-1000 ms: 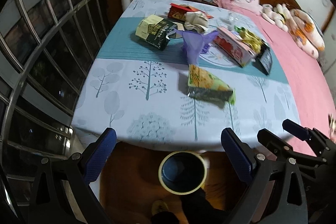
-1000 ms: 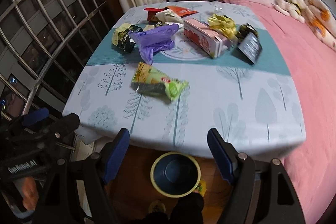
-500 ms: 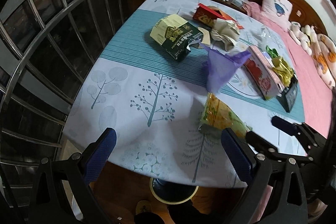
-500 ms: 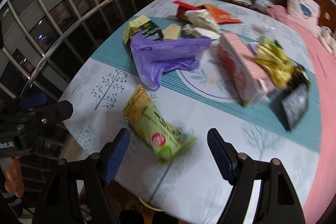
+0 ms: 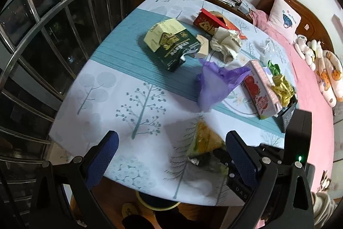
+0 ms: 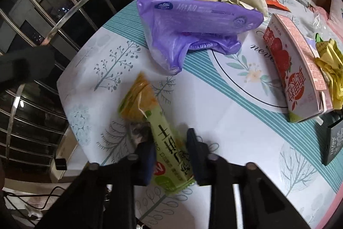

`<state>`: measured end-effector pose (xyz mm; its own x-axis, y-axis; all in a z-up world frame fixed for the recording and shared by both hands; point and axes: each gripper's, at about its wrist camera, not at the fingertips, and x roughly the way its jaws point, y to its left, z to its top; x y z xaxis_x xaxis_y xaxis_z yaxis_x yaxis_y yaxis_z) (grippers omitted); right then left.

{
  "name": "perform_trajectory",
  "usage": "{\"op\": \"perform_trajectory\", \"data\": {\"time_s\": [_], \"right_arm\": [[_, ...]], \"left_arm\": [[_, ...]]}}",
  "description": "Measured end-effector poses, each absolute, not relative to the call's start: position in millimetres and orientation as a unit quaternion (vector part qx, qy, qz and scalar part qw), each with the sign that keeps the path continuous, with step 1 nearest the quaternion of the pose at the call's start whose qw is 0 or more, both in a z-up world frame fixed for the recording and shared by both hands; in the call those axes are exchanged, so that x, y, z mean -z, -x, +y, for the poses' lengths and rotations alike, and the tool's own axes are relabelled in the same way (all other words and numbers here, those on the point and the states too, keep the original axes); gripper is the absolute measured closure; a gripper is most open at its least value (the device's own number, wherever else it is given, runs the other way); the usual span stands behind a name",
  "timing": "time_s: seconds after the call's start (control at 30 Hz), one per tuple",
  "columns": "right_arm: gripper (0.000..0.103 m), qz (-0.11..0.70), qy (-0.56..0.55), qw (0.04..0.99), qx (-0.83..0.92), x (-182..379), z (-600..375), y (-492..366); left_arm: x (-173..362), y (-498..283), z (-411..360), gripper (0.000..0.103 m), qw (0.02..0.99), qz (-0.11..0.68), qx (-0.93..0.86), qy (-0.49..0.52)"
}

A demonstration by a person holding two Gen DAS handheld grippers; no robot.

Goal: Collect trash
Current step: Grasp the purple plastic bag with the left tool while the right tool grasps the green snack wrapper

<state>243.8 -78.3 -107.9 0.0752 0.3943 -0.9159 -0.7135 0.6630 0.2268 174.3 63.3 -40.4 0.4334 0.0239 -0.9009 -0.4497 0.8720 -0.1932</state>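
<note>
Half a second ago the right gripper (image 6: 170,147) hung spread above the green snack wrapper (image 6: 158,138); now it has dropped onto it and its blue pads are pinched on the wrapper's near end, which lies near the front edge of the table (image 5: 120,87). The left gripper (image 5: 171,151) has come forward too, spread wide and holding nothing. The bin (image 5: 158,202) peeks out under the table's near edge. To my eye the first piece of trash is caught; the purple bag (image 6: 193,23), farther back, and the rest wait.
</note>
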Motion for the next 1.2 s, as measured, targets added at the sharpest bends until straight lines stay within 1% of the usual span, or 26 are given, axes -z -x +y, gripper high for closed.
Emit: {"op": "perform_trajectory", "data": {"time_s": [0.1, 0.2, 0.47, 0.73, 0.8, 0.83, 0.9, 0.93, 0.97, 1.0, 1.03, 1.07, 1.1, 1.13, 1.17, 1.2], "right_arm": [[0.091, 0.559, 0.138, 0.723, -0.381, 103.1, -90.7, -245.3], [0.094, 0.562, 0.118, 0.73, -0.369, 97.3, -108.0, -250.5], [0.095, 0.567, 0.05, 0.759, -0.316, 88.4, -149.9, -274.1], [0.095, 0.567, 0.03, 0.767, -0.3, 84.3, -173.7, -277.1], [0.095, 0.569, 0.028, 0.766, -0.296, 84.7, -178.0, -274.8], [0.095, 0.571, 0.027, 0.766, -0.294, 84.5, -179.7, -273.4], [0.095, 0.573, 0.026, 0.766, -0.291, 84.5, -181.9, -269.6], [0.095, 0.573, 0.026, 0.766, -0.289, 84.2, -182.1, -267.8], [0.095, 0.574, 0.026, 0.767, -0.288, 83.7, -182.9, -265.8], [0.095, 0.573, 0.024, 0.768, -0.285, 82.7, -183.8, -263.2], [0.095, 0.573, 0.023, 0.769, -0.284, 81.6, -184.1, -261.7], [0.095, 0.572, 0.022, 0.77, -0.281, 80.2, -184.2, -259.7], [0.095, 0.571, 0.02, 0.772, -0.279, 78.3, -184.6, -257.1], [0.095, 0.569, 0.018, 0.774, -0.276, 75.8, -184.4, -254.4], [0.095, 0.567, 0.016, 0.777, -0.274, 72.8, -184.1, -251.0], [0.095, 0.565, 0.016, 0.779, -0.271, 69.8, -182.8, -248.5]], "left_arm": [[39.5, -183.6, 60.0, 0.005, 0.821, 0.51, -0.134, 0.221], [39.5, -195.6, 56.9, 0.005, 0.819, 0.508, -0.124, 0.237], [41.4, -240.2, 57.5, 0.005, 0.813, 0.506, -0.114, 0.264], [77.9, -282.6, 65.6, 0.006, 0.779, 0.533, -0.118, 0.309], [91.0, -288.4, 64.8, 0.014, 0.766, 0.546, -0.111, 0.319], [97.8, -290.7, 64.1, 0.016, 0.76, 0.551, -0.105, 0.328], [105.2, -293.0, 61.8, 0.028, 0.755, 0.553, -0.095, 0.339], [108.7, -295.3, 59.8, 0.033, 0.754, 0.554, -0.088, 0.342], [111.6, -297.3, 57.7, 0.047, 0.752, 0.555, -0.079, 0.345], [113.5, -299.1, 55.1, 0.056, 0.752, 0.558, -0.076, 0.343], [113.9, -300.0, 52.9, 0.057, 0.754, 0.56, -0.078, 0.335], [112.6, -299.9, 51.2, 0.067, 0.758, 0.558, -0.08, 0.328], [111.1, -299.5, 49.3, 0.071, 0.761, 0.558, -0.077, 0.321], [110.0, -298.4, 48.3, 0.073, 0.762, 0.559, -0.074, 0.319], [108.2, -296.2, 48.6, 0.08, 0.763, 0.559, -0.071, 0.318], [104.8, -291.4, 48.3, 0.08, 0.765, 0.557, -0.068, 0.317]]}}
